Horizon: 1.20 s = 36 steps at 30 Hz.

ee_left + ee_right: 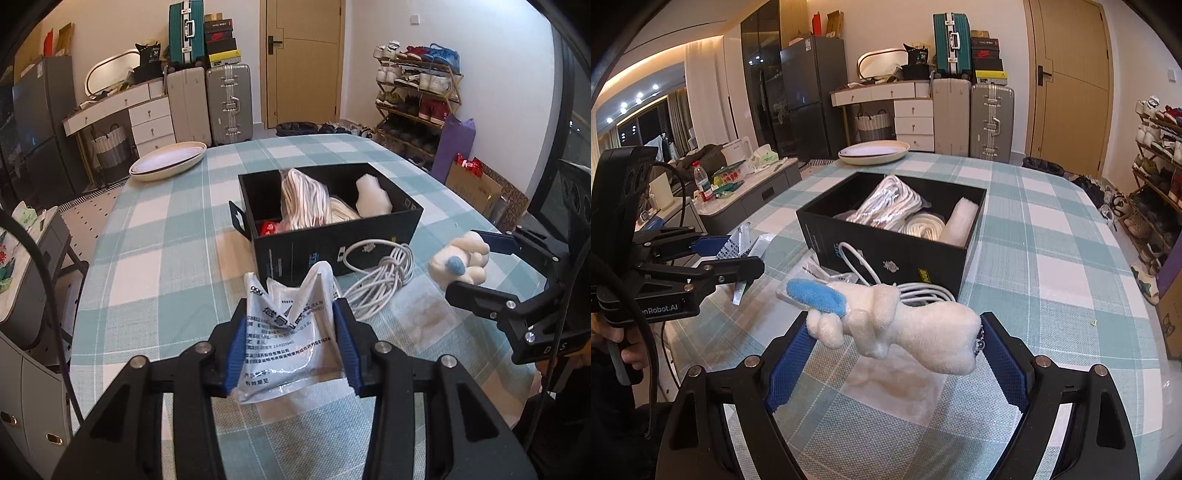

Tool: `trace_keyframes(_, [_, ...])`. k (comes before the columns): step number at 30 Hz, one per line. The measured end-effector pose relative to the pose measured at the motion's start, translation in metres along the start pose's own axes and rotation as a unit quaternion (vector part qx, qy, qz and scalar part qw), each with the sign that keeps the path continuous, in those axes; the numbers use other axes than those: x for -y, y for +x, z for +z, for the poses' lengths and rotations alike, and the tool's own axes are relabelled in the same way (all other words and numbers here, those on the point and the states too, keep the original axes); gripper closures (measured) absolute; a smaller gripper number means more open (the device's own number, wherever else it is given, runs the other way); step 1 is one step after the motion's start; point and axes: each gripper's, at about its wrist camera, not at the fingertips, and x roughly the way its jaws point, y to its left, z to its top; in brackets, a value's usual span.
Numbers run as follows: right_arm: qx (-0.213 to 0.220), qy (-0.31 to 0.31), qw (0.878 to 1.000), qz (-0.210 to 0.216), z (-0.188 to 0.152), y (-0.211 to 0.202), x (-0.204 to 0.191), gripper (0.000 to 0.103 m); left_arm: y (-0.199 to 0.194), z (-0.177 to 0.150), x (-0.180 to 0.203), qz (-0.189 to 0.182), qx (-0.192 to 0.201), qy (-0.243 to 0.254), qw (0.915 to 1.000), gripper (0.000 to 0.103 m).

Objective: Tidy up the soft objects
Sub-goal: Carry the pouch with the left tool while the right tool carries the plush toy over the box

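1. Already in the black box (332,225) at frame centre: bagged cords and a white foam piece.
2. The left gripper (291,347) pinches a printed pouch (288,332), bottom centre.
3. The right gripper (894,350) clamps a plush toy (886,317).
4. Left on the table: white cable (380,277) and a clear packet (424,314).

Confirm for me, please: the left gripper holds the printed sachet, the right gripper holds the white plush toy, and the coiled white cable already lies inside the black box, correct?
Not quite: the coiled white cable lies on the tablecloth in front of the black box, outside it, as the left wrist view shows. The rest stands: the left gripper holds the printed sachet, and the right gripper holds the white plush toy.
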Motion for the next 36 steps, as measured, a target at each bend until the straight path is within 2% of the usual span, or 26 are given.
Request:
trace_keyframes(14, [0.026,-0.015,1.0,-0.005,0.028,-0.016,0.009,0.014,-0.003,0.037,0.002,0.003,0.041,0.002,0.9992,0.06])
trace_keyframes(24, [0.032,-0.032,0.999,0.004,0.049,-0.006,0.012,0.014,0.005,0.059,0.003,0.005,0.052,0.005,0.9986,0.06])
trace_keyframes(36, [0.017,-0.052,0.998,0.009,0.063,0.016,0.012,0.014,0.024,0.077,-0.002,0.009,0.048,-0.004,0.9988,0.06])
